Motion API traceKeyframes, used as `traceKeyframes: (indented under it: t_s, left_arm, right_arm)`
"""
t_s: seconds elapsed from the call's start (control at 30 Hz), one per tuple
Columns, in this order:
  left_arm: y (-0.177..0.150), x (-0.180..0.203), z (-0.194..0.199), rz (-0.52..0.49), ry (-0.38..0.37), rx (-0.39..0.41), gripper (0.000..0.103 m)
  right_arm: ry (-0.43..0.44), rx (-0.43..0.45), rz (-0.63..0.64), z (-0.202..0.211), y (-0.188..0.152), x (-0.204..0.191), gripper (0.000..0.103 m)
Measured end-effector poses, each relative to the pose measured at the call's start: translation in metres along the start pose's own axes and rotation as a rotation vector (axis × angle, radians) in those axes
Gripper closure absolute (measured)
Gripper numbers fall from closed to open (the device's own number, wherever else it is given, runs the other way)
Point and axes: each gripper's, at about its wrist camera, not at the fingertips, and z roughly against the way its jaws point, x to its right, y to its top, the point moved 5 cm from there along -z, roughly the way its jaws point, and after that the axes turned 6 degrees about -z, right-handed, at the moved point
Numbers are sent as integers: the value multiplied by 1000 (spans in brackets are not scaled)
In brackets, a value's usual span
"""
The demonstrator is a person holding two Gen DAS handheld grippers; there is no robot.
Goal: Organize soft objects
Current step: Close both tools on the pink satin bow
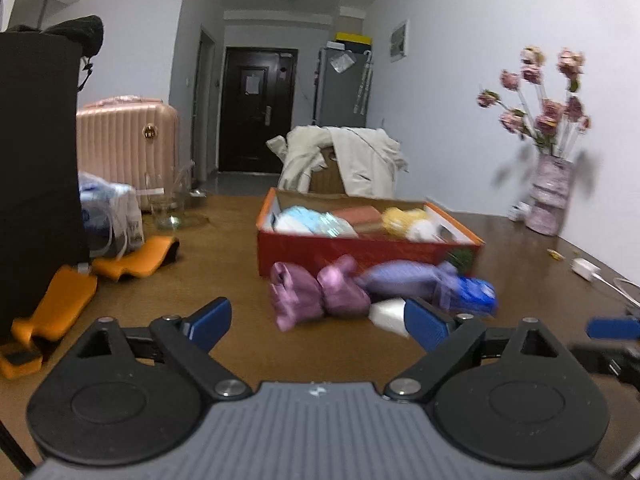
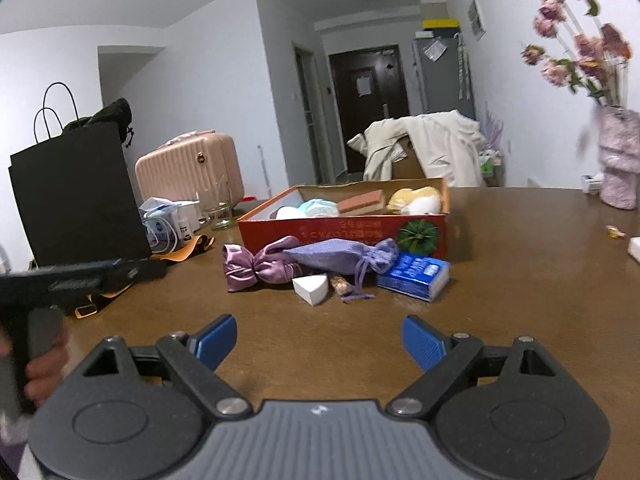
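Two hand-held grippers hang over a brown table (image 2: 520, 280), both w/ jaws spread wide and nothing between them. The loose soft items lie in a row just in front of the red box (image 2: 340, 232), which already holds a few pieces. From the left end: pink satin pouch (image 2: 256, 266), lavender drawstring bag (image 2: 340, 258), white sponge wedge (image 2: 311, 287), blue tissue pack (image 2: 414, 276).

The right gripper (image 2: 318, 342) faces the row nearly head-on, the white wedge straight ahead, the row well apart from its tips. The left gripper (image 1: 316, 320) sits closer in: the pink satin pouch (image 1: 316, 294) lies just beyond its tips, between the jaws' lines, w/ the white wedge (image 1: 388, 312) partly behind its right finger.

The lavender bag's long axis runs left-right, parallel to the box's front wall, i.e. across both grippers' aim. Judgement: the left is nearer the pouch; the right is better placed for the wedge or tissue pack.
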Motion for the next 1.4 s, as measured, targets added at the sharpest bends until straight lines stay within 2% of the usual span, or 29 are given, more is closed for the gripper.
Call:
traceKeyframes:
  t_s: [0.07,0.1,0.17,0.27,0.3,0.33,0.47,0.6,0.8,0.9,0.93,1.0,1.1,1.17,1.23,1.33,1.4]
  left_arm:
    - [14,-10,-35,6,-4,-6,18]
    - [19,-14,-52,12,5,-23,26]
    - [24,-24,-90,26,2,-67,33]
    - [18,-38,-134,78,-22,-167,58]
    - [13,-41,-140,94,-35,-195,75]
    - [7,-43,-140,108,-66,-209,82]
    - [-22,-38,-103,140,-172,-183,84]
    - [-43,-33,-88,148,-180,-215,86]
    - [-39,-35,-86,127,-181,-198,86]
    - [-41,-36,-86,124,-183,-211,84]
    - [-39,-38,-83,136,-182,-195,72]
    - [-33,-45,-78,161,-156,-149,49]
    - [-27,-48,-85,144,-128,-135,48]
    - [-29,-44,-98,122,-128,-188,51]
    - [-33,-40,-103,117,-160,-217,76]
    - [-37,-40,-93,147,-189,-232,83]
    - [-35,-37,-74,155,-212,-210,84]
  right_arm:
    - [9,-12,10,-20,9,-3,15]
    - [13,-12,17,-29,14,-4,15]
    - [20,-13,22,-45,22,-7,15]
    - [30,-23,22,-70,31,-11,15]
    - [32,-27,21,-75,33,-12,15]
    - [35,-32,20,-82,34,-13,15]
    - [63,-38,15,-95,38,-20,15]
    - [137,-52,-2,-117,47,-33,16]
    - [154,-113,32,-173,46,-49,48]
    - [156,-165,-16,-207,41,-43,77]
    - [143,-186,-18,-215,38,-42,86]
    - [133,-202,-3,-219,31,-42,86]
    - [146,-207,-28,-217,25,-40,86]
    - [146,-206,-34,-216,24,-39,86]
    - [146,-209,-43,-214,24,-38,89]
    - [169,-199,-32,-194,25,-43,98]
    - [185,-181,-13,-172,24,-49,98]
